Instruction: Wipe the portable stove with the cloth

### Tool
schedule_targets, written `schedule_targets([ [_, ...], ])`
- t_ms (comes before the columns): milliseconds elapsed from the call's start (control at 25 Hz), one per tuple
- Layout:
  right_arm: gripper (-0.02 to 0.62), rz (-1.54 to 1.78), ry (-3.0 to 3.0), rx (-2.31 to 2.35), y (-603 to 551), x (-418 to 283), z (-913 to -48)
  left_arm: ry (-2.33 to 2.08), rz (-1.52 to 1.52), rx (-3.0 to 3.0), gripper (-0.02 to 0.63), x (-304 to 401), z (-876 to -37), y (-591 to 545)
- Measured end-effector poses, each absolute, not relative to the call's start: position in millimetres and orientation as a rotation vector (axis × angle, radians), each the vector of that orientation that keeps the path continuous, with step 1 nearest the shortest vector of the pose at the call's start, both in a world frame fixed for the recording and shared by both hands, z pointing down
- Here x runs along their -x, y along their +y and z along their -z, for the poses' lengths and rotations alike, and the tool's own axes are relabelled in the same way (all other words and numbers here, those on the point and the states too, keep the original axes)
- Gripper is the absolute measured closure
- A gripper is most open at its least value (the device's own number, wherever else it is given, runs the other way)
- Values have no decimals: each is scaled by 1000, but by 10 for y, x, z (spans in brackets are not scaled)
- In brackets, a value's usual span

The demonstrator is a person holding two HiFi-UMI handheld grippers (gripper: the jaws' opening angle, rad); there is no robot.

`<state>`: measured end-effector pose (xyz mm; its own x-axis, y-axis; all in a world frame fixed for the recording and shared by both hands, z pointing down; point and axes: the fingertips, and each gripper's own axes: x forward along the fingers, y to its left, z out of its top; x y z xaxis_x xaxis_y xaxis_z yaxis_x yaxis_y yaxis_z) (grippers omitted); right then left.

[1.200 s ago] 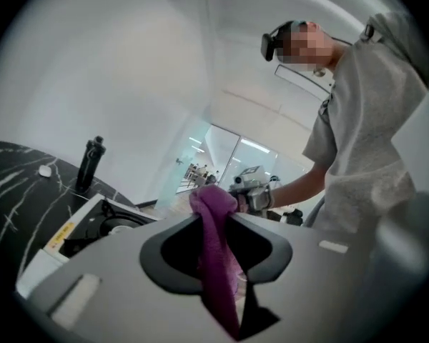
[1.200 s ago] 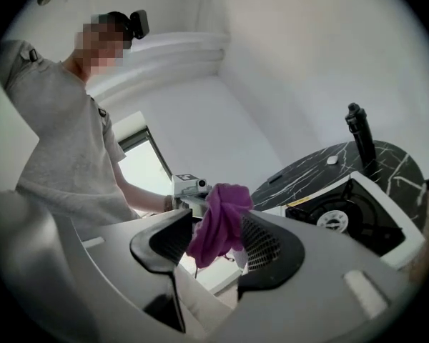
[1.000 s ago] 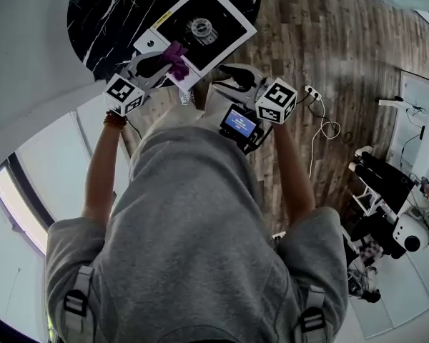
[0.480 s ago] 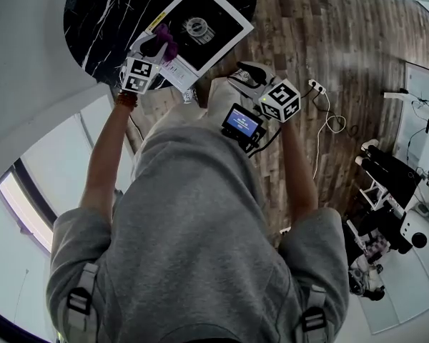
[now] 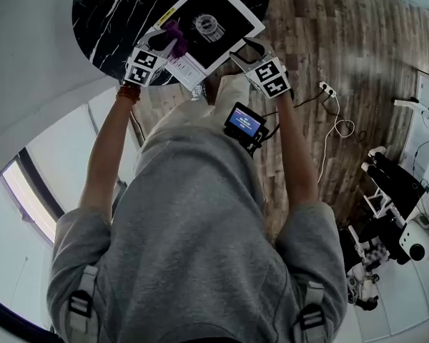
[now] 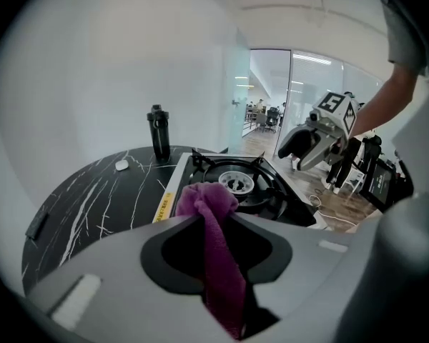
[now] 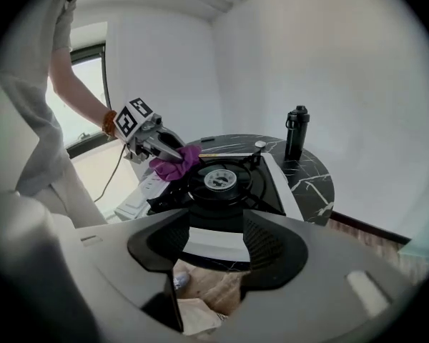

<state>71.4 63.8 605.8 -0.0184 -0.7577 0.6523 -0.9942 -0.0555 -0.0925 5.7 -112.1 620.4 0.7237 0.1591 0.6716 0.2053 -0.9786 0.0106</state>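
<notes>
A round black marble table (image 5: 111,13) carries the stove (image 5: 188,11), which sits at the table's near edge. A dark bottle (image 6: 157,131) stands on the table behind the stove. The right gripper (image 5: 249,51) hovers at the stove's near right corner. Its jaws have just been opening and stand wide, with nothing pinched between them. The left gripper (image 5: 163,43) is narrow, clamped on the purple cloth (image 5: 176,40), which is bunched over the stove's near left part beside the burner (image 5: 207,26).

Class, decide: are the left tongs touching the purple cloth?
Touching. The left gripper view shows the purple cloth pinched between the jaws of the left tongs.
</notes>
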Motion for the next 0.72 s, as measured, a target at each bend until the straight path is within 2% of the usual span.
schedule_targets([
  [80, 344, -805, -1795, -1829, 582, -742, -6133, -306, 1096, 2886, 512, -55, -6223, -1119],
  [200, 308, -862, -1780, -1784, 570, -723, -6307, -343, 1091, 2885, 514, -46, -6268, -1100],
  [280, 337, -858, -1767, -1784, 584, -720, -6344, -369, 1093, 2873, 514, -58, -6270, -1085],
  [400, 319, -845, -1761, -1766, 571, -720, -6370, -370, 1122, 2839, 516, -69, -6232, -1081],
  [720, 322, -870, -1760, -1781, 588, -724, -6339, -372, 1154, 2808, 518, -65, -6184, -969],
])
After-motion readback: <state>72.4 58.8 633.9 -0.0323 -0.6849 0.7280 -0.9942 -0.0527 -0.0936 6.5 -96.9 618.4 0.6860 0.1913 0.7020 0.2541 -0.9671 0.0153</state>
